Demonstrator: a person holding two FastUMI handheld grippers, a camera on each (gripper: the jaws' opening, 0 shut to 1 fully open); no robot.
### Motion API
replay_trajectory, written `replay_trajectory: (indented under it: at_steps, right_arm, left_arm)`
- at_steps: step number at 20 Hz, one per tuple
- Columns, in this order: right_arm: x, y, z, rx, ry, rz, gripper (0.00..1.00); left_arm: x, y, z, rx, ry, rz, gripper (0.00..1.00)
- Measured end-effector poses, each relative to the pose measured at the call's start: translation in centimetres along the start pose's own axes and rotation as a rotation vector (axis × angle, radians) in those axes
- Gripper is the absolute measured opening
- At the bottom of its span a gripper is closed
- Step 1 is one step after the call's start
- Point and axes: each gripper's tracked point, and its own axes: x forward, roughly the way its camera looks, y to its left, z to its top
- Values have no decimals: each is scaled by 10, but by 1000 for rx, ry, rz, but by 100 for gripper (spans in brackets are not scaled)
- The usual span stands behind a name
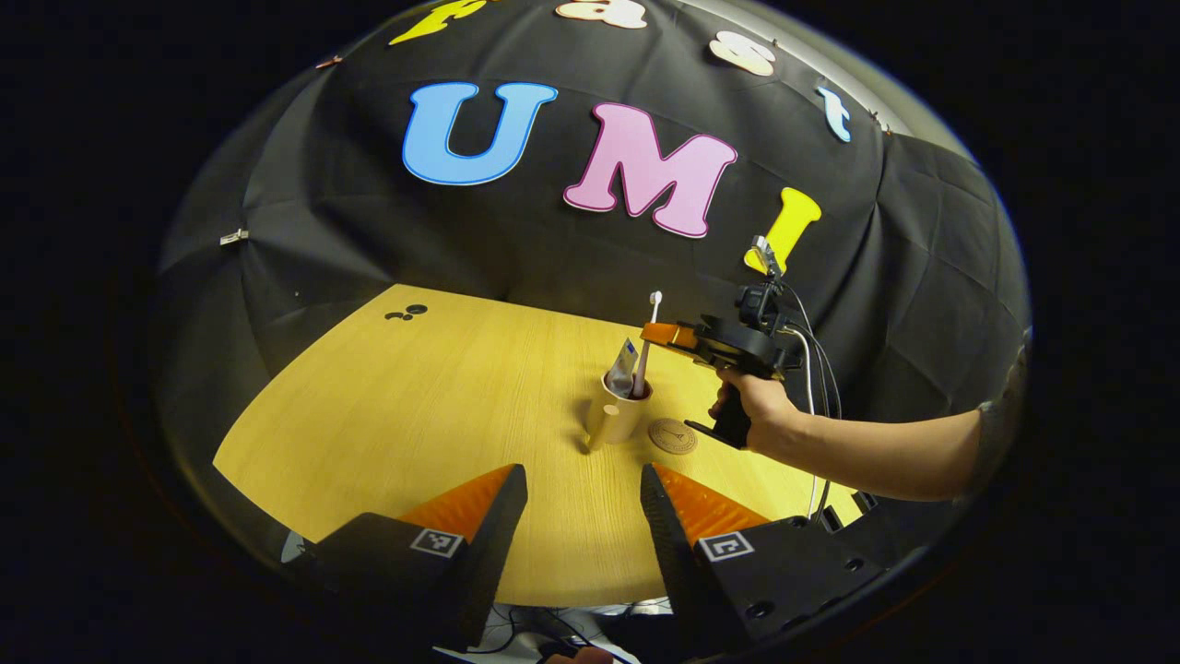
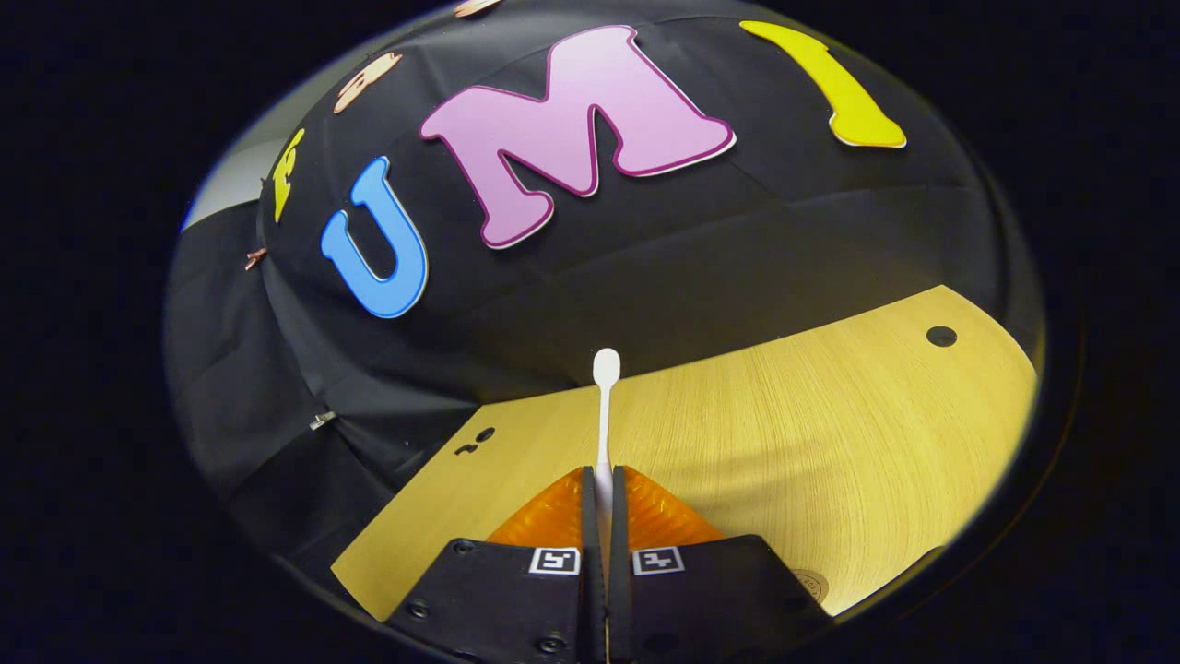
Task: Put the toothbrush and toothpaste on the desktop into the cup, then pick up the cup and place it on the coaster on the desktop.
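A cream cup stands upright on the wooden desktop, ahead of my left gripper, which is open and holds nothing. A toothpaste tube leans inside the cup. The white toothbrush stands with its lower end in the cup, head up. My right gripper, held by a hand, hovers above the cup's right side, clamped on the brush handle. In the right gripper view the gripper is shut on the toothbrush, which sticks out past its fingertips. The round brown coaster lies just right of the cup.
The black cloth wall rises behind the desktop. Small dark holes mark the far left corner of the desktop, and another hole shows in the right gripper view. Cables hang from the right gripper. The coaster's edge peeks out beside the right fingers.
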Motion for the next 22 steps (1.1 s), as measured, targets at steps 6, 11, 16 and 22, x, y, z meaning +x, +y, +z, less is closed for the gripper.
replay_trajectory:
  at_steps: [6,11,16,22]
  right_arm:
    - [-16,10,-24,-10,102,20,16]
    - [-43,9,-43,54,199,25,28]
    - [-95,-1,-66,119,298,2,36]
    - [-183,-24,-104,159,393,9,58]
  left_arm:
    - [6,-6,1,-5,-4,2,78]
    - [24,-13,-8,4,27,-15,78]
    - [62,-19,-29,19,167,-34,78]
    - [127,-10,-45,64,326,-14,78]
